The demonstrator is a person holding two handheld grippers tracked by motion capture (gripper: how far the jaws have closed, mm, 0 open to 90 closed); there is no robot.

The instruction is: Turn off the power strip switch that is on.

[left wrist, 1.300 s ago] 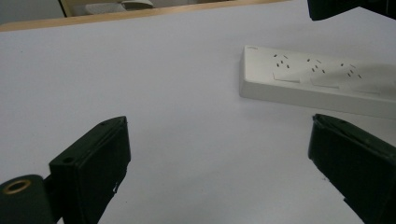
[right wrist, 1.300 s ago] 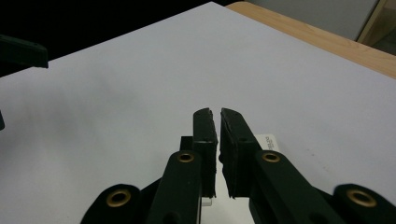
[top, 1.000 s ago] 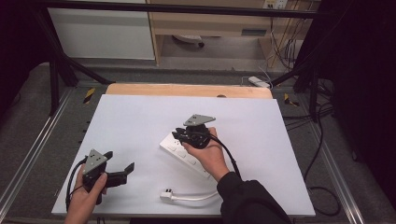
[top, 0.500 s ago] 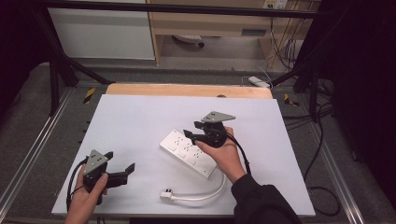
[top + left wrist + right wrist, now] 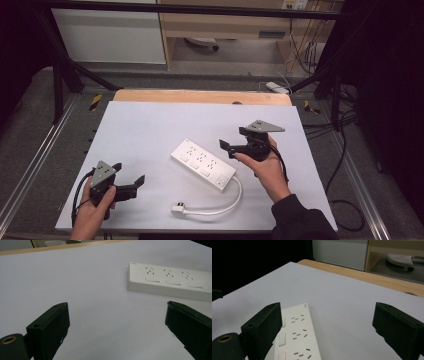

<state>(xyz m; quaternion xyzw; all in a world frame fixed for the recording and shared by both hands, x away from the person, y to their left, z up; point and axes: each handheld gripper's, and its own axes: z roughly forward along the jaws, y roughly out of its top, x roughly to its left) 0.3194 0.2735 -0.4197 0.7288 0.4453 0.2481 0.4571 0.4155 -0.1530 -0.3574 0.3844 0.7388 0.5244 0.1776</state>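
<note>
- Since a second ago my right claw [image 5: 231, 148] has drawn back to the right, off the power strip [image 5: 203, 164], which it was over then; the strip has stayed put on the table [image 5: 150, 125].
- Both claws are wide open and hold nothing; in the right gripper view the strip [image 5: 297, 337] lies low between and ahead of my jaws, sockets up.
- My left claw [image 5: 134, 183] hovers low at the near left of the table, well apart from the strip, jaws pointing right toward it.
- My right hand [image 5: 265, 165] holds its claw above the table just beyond the strip's cable end, jaws aimed left.
- To grasp well, I judge I should come down square across the strip's narrow width, clear of the cord [image 5: 220, 207] and plug [image 5: 177, 209], and close gently.
</note>
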